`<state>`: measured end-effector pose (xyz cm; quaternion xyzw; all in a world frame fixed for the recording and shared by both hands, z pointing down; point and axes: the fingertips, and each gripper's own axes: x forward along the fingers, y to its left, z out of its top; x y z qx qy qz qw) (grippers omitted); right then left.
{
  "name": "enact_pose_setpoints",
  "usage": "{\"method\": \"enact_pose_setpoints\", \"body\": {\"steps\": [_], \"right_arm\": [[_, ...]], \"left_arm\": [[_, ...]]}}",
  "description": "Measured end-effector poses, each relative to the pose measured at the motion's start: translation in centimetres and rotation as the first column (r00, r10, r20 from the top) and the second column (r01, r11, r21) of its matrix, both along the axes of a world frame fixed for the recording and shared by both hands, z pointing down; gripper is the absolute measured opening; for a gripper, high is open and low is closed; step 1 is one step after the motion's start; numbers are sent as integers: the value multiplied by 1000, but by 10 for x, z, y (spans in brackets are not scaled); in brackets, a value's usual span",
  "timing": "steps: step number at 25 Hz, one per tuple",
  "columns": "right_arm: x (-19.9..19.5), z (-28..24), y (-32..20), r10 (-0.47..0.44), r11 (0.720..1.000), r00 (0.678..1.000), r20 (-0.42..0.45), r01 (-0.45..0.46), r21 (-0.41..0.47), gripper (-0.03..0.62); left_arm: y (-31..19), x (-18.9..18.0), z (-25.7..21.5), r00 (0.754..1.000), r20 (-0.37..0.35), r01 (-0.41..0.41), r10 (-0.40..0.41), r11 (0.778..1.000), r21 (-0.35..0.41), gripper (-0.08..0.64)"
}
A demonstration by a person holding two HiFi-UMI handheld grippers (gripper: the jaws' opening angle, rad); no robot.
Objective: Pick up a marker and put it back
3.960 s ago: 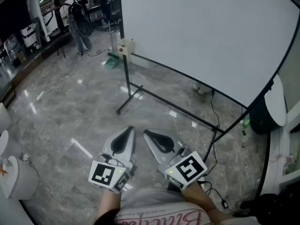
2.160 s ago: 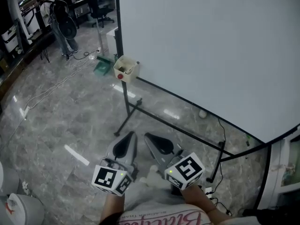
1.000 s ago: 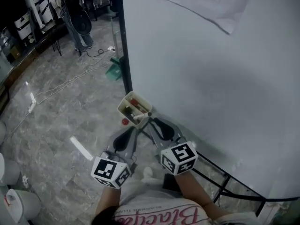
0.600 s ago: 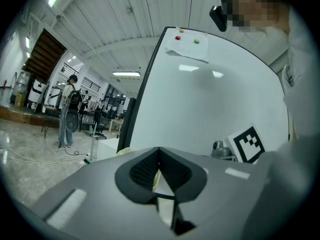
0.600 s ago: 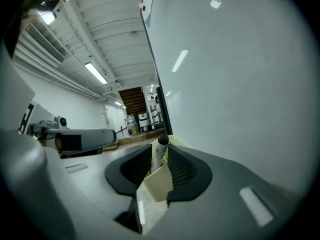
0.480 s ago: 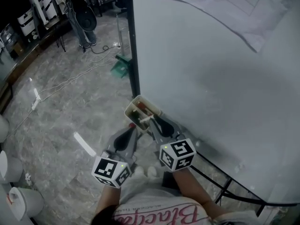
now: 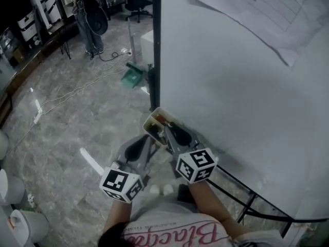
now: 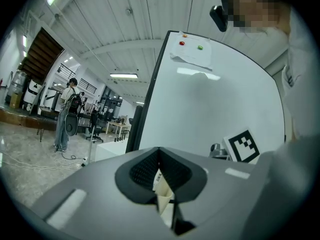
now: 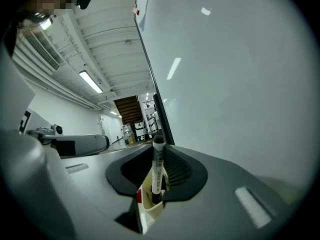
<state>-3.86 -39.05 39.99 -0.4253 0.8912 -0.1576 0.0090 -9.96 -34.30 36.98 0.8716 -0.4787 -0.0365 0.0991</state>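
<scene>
A white marker [image 9: 158, 166] with a black cap stands upright between the jaws of my right gripper [image 9: 159, 153], its lower end down in the cream box [image 9: 150, 210]. The jaws are opening slightly, but the pads still sit against the marker. In the head view the right gripper [image 7: 167, 129] reaches over the cream box [image 7: 152, 122], which hangs at the whiteboard's [image 7: 231, 86] lower left edge. My left gripper [image 7: 147, 141] hangs just below and left of the box, shut and empty. The left gripper [image 8: 160, 154] view shows a sliver of the box past its tips.
A paper sheet [image 7: 247, 9] hangs on the whiteboard. The board's black stand bars [image 7: 241, 185] run along the floor at right. Cables [image 7: 67, 94] trail over the marble floor, white bins [image 7: 10, 189] stand at left, and a person [image 7: 92, 14] is far back.
The view has closed in on the whiteboard and box. My right gripper has carried the marker forward from in front of the box to over it, so the marker's end is now inside.
</scene>
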Motion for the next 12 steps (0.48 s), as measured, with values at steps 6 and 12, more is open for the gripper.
{"method": "enact_pose_setpoints", "body": {"steps": [6,12], "right_arm": [[2,-42,12,-9,993,1000,21,6,117,69],[8,-100,39,-3,956,999,42,-10,293,69]], "left_arm": [[-8,3,-16,999,-19,-28,29,998,52,-2],[-6,7,-37,998,-35,-50,55,992,113,-2]]}}
